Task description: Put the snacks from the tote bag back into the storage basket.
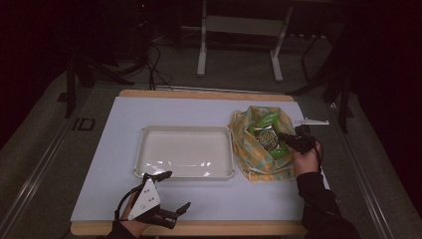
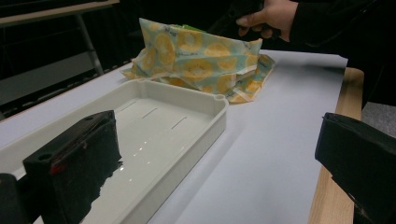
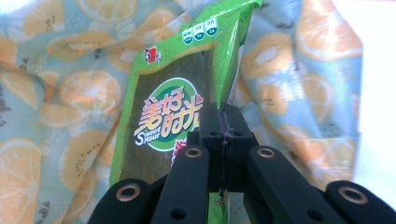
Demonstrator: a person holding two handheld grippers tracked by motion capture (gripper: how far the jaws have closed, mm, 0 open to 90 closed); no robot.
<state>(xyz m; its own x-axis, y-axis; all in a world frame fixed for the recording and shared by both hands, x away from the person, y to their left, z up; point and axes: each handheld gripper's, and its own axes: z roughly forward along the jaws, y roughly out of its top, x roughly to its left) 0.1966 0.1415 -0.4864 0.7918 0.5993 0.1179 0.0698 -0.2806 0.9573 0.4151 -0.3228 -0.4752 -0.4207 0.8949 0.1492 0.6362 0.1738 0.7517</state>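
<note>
While clamped edge-on, the green snack packet (image 3: 177, 112) fills the right claw (image 3: 223, 135).

Your tabletop (image 1: 199, 112) was pale with wooden edges. A white tray (image 1: 185, 152) lay near its middle, and a lemon-print cloth bag (image 1: 249, 149) sat just beside it, toward the right edge.

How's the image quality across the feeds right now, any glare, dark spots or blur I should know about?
High view: dark surroundings, glare on the white tray. Left gripper view: the same sheen on the tray floor, near jaws soft. Right gripper view: bright and washed out at right, the green snack packet legible, the fruit-print cloth bag softer.
</note>
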